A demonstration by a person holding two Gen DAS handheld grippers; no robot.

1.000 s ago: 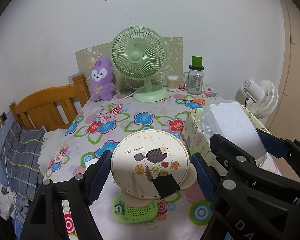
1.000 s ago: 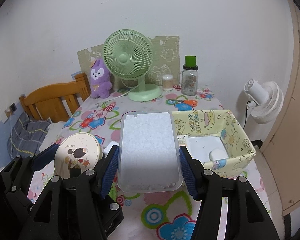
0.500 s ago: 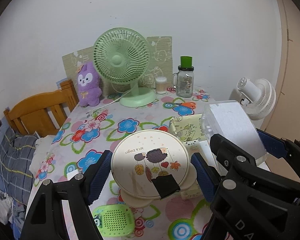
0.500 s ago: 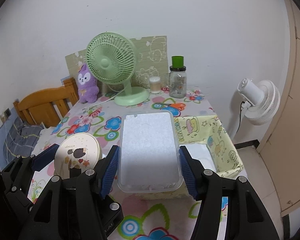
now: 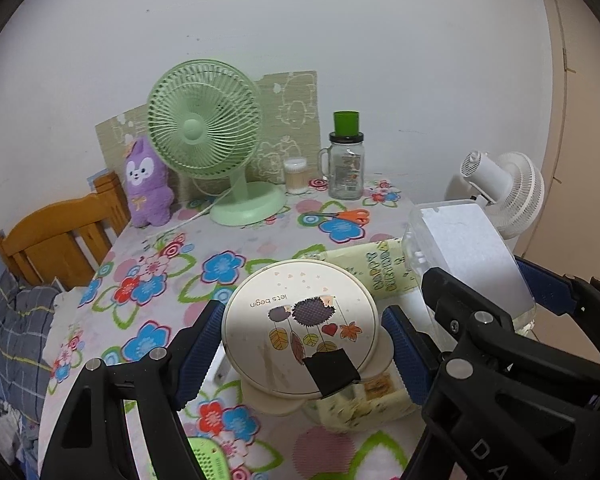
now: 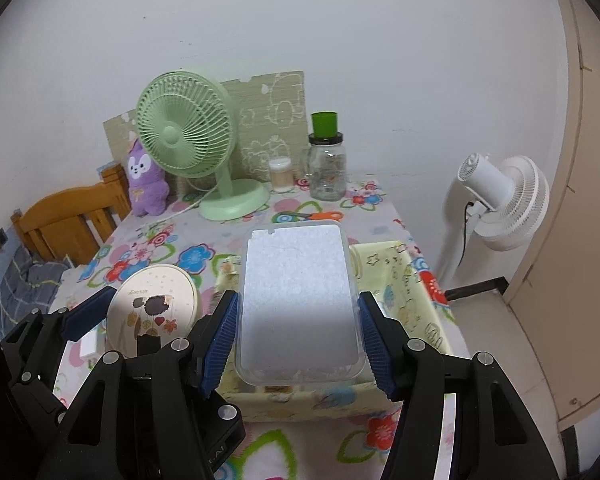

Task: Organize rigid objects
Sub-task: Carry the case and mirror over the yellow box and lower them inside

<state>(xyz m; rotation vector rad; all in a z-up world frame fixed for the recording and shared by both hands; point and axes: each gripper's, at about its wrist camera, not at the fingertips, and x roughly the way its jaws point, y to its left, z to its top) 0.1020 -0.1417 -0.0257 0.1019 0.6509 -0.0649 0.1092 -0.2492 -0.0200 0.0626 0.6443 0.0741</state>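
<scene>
My left gripper (image 5: 300,344) is shut on a round cream tin (image 5: 300,324) with a hedgehog picture and holds it above the near left corner of a yellow patterned box (image 5: 380,276). My right gripper (image 6: 298,332) is shut on a clear rectangular plastic container (image 6: 298,292) with a white lid, held over the same yellow box (image 6: 412,288). The tin (image 6: 152,308) and left gripper (image 6: 112,324) show at the left of the right wrist view. The container (image 5: 468,256) and right gripper (image 5: 500,304) show at the right of the left wrist view.
On the floral tablecloth (image 5: 172,280) stand a green fan (image 5: 204,132), purple plush (image 5: 146,184), glass jar with green cap (image 5: 346,160), small cotton-swab jar (image 5: 295,176) and orange scissors (image 5: 348,216). A green perforated item (image 5: 208,460) lies near. A white floor fan (image 6: 500,200) and wooden headboard (image 6: 68,224) flank the table.
Both grippers have moved right with their loads, toward and over the yellow box. The green perforated item has slid to the lower left of the left wrist view.
</scene>
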